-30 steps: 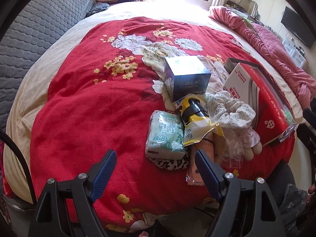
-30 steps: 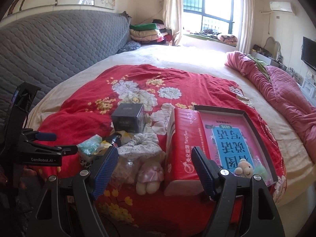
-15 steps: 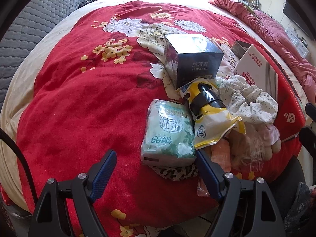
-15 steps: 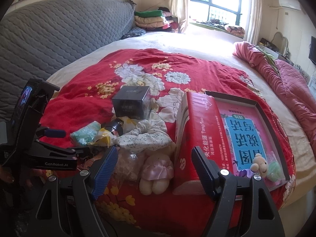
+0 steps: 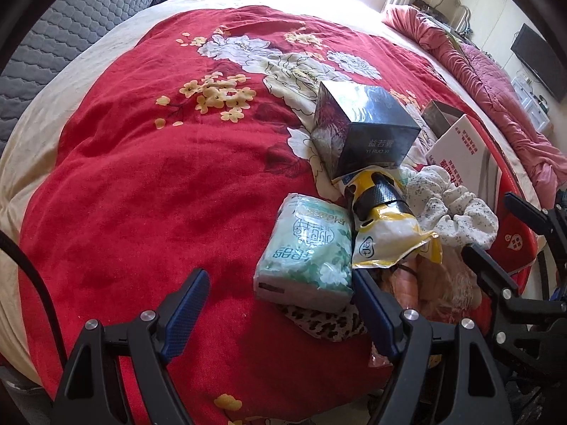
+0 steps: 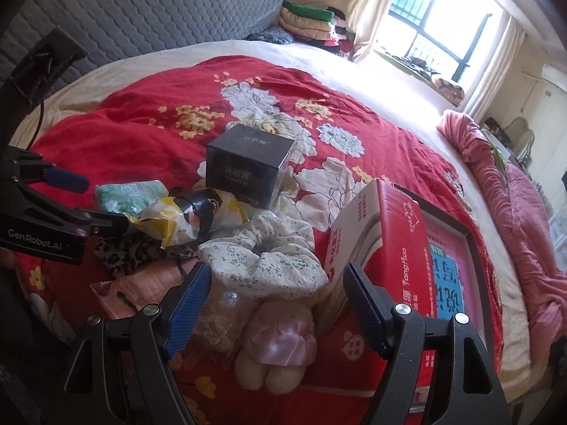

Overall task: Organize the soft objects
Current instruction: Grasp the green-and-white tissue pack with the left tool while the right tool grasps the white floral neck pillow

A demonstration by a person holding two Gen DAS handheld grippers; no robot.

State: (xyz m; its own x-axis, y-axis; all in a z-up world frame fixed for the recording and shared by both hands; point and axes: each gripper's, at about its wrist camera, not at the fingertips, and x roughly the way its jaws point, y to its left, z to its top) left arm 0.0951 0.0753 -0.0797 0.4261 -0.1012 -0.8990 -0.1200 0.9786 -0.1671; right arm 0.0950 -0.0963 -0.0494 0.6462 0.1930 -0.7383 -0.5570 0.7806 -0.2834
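A pile of soft things lies on the red floral blanket (image 5: 141,184). In the left wrist view I see a green tissue pack (image 5: 308,251), a yellow-and-white pouch (image 5: 386,223), a white floral scrunchie (image 5: 457,209) and a leopard-print cloth (image 5: 319,318). My left gripper (image 5: 280,311) is open, just in front of the tissue pack. In the right wrist view the scrunchie (image 6: 265,251) and a small plush doll in pink (image 6: 276,347) lie between the fingers of my open right gripper (image 6: 276,304). The left gripper (image 6: 63,194) shows at the left.
A dark cube box (image 5: 365,131) stands behind the pile. A red carton (image 6: 389,258) and a flat open box with a pink book (image 6: 446,265) lie to the right. A pink quilt (image 6: 524,212) lies far right; a grey headboard (image 6: 159,10) is behind.
Both grippers have moved forward and down toward the pile. The left one now sits close to the tissue pack; the right one now hovers over the scrunchie and doll. Both stay open.
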